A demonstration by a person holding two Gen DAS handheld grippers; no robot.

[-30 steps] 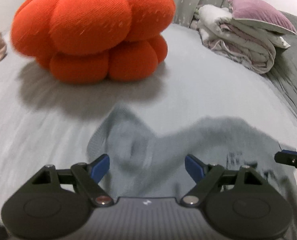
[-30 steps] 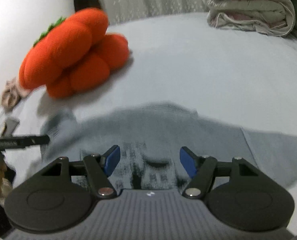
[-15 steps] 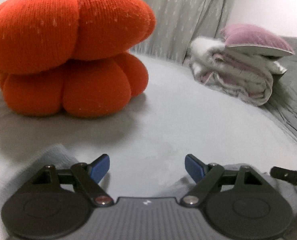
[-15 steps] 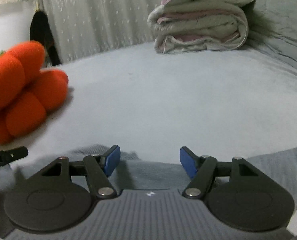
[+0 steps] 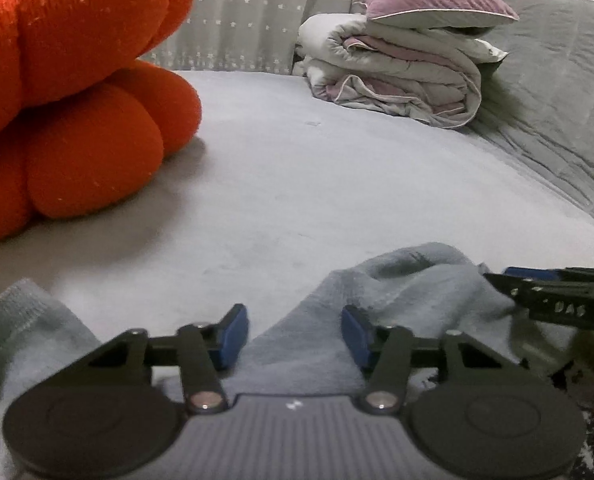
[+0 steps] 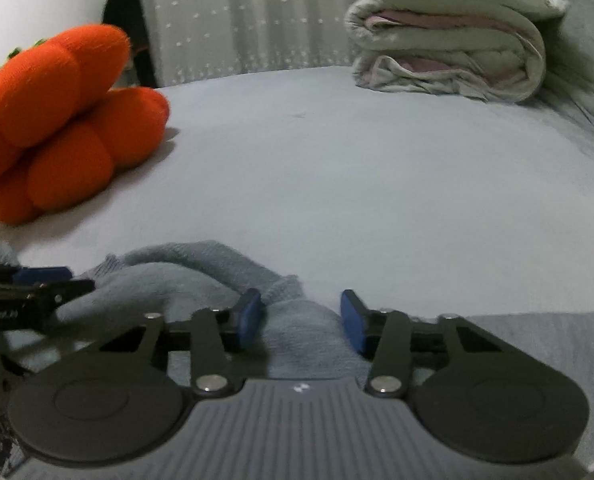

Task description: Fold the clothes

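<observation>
Left wrist view: the left tongs [image 5: 293,334] have just been closing, and their blue pads stand part-spread with a fold of the grey garment [image 5: 409,280] between them; whether they press it cannot be told. The garment lies on the bed [image 5: 317,184] at 6 o'clock. An orange plush [image 5: 77,92] sits at 10 o'clock, a folded quilt [image 5: 397,76] at 1.

Right wrist view: the right tongs [image 6: 301,320] have likewise been closing around a garment bunch, grip unclear.

Dim, soft indoor light, fisheye-bent at the edges.
A soft shadow is cast beside the orange cushion [image 5: 77,92]; far things are slightly blurred.
</observation>
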